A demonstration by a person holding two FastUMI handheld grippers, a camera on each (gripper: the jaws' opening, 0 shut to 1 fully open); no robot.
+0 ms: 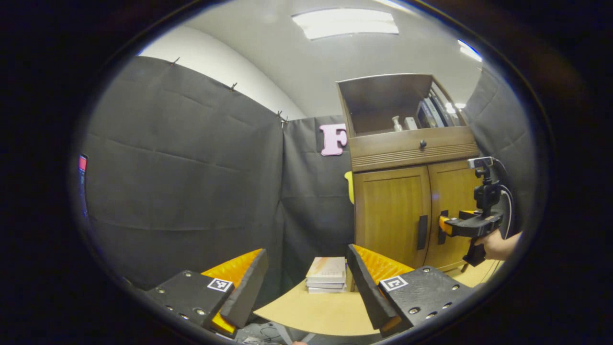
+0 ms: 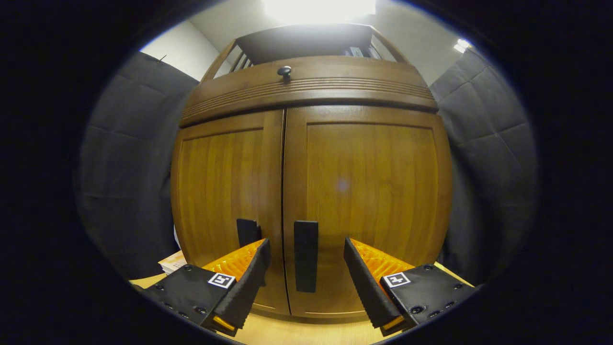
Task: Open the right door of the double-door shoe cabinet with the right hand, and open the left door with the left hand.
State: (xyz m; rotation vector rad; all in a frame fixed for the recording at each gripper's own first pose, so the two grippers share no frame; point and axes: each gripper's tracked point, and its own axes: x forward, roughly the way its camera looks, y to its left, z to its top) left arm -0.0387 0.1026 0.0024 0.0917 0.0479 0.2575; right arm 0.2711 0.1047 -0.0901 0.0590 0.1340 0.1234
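Between the right gripper's [image 2: 306, 268] wide-apart, empty fingers stands the right door's handle [image 2: 306, 256], tall and upright, not touched. Both cabinet doors [image 2: 364, 191] are shut. The left gripper [image 1: 306, 275] is spread wide too, holding nothing, with books [image 1: 326, 274] on the desk [image 1: 316, 314] beyond it.
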